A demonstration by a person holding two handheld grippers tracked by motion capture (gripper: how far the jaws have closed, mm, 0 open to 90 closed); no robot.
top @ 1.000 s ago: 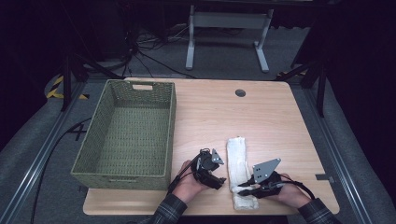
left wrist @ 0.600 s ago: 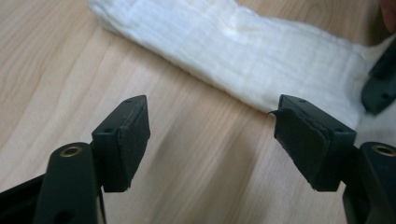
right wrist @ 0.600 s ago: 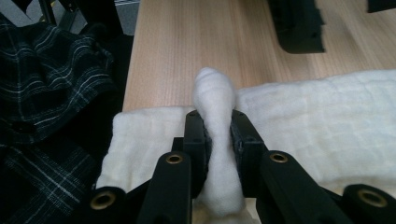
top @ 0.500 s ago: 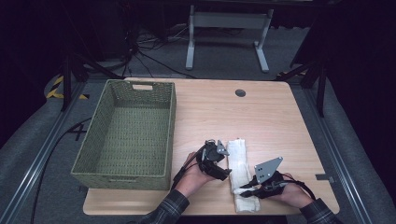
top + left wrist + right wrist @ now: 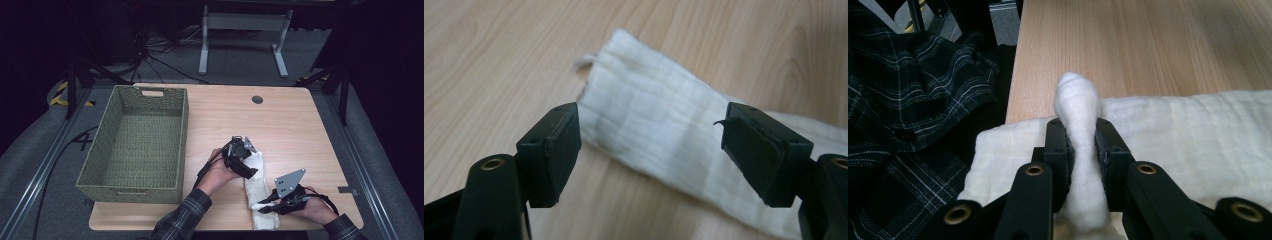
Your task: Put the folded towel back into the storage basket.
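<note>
- The white folded cloth [image 5: 257, 190] lies lengthwise on the wooden bench [image 5: 295, 125], near its front edge and well right of the green woven basket [image 5: 135, 145].
- Your right claw [image 5: 261, 205] is clamped on a pinched-up ridge of the cloth near its front end; in the right gripper view the fabric bulges up between the two black pads [image 5: 1058, 142] and rises above them.
- Your right hand [image 5: 312, 207] rests low at the bench's front right, with the grey three-cornered plate [image 5: 289, 182] tilted up above it.
- Your left claw [image 5: 651, 145] stands apart, with nothing gripped. In the left gripper view the far end of the cloth [image 5: 649, 125] lies on the bench beyond the gap between the jaws, and neither pad touches it.
- In the high view your left claw [image 5: 248, 167] sits over the cloth's far half, your left hand [image 5: 220, 170] just beside the cloth's left edge.
- A plaid sleeve [image 5: 908, 110] shows at the left of the right gripper view.
</note>
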